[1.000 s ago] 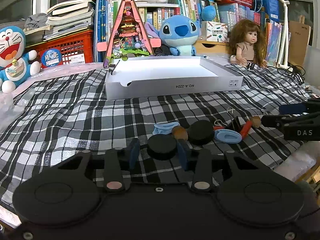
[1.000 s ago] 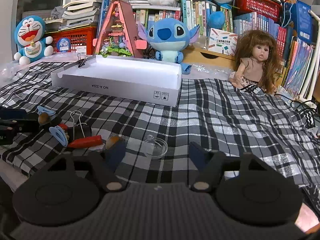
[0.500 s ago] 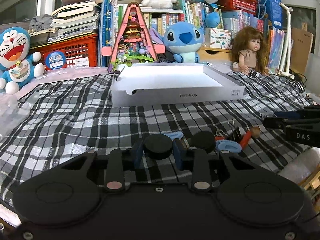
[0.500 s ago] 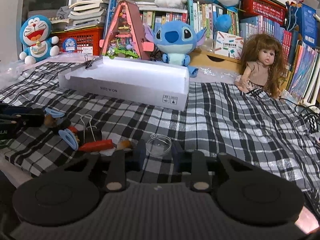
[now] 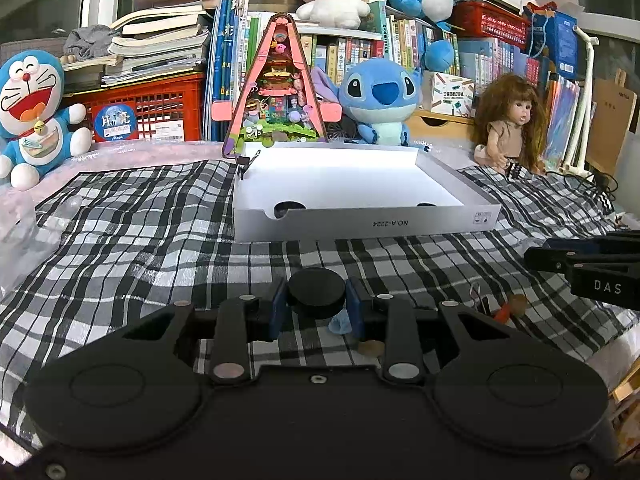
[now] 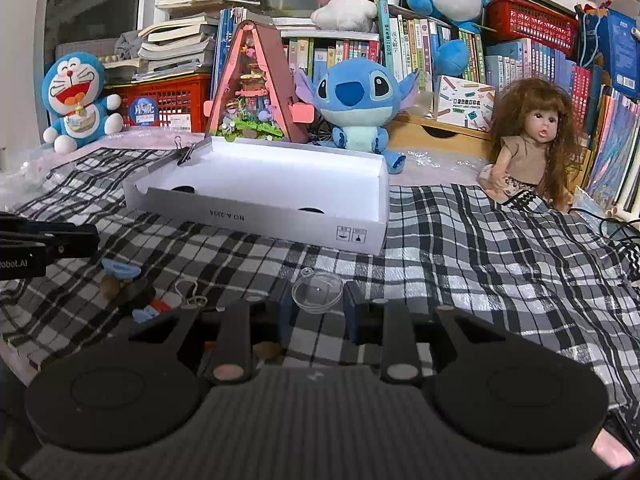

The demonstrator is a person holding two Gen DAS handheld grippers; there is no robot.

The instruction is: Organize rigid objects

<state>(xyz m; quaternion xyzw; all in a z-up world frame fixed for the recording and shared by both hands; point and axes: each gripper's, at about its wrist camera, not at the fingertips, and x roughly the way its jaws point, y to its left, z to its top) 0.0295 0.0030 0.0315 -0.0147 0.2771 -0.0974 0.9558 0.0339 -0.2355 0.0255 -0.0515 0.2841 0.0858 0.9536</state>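
My left gripper [image 5: 317, 307] is shut on a black round puck [image 5: 317, 291] and holds it above the checked cloth. My right gripper [image 6: 317, 309] is shut on a clear plastic half-sphere [image 6: 317, 291], also lifted. A white shallow box [image 5: 436, 222] lies open ahead on the cloth; it also shows in the right wrist view [image 6: 280, 222]. Small loose items lie near the cloth's front edge: a blue clip [image 6: 120, 270], a brown bead [image 6: 109, 287], a red piece [image 5: 502, 314], a binder clip [image 6: 190, 294].
A black binder clip [image 6: 185, 155] is clipped on the box's far left corner. Plush toys, a doll [image 6: 532, 148], a pink toy house [image 5: 276, 92], a red crate [image 5: 160, 106] and books stand behind the box. The right gripper shows at the right edge [image 5: 592, 268].
Both grippers closed on their objects, the left on the puck and the right on the clear half-sphere, then lifted them off the cloth toward the box.
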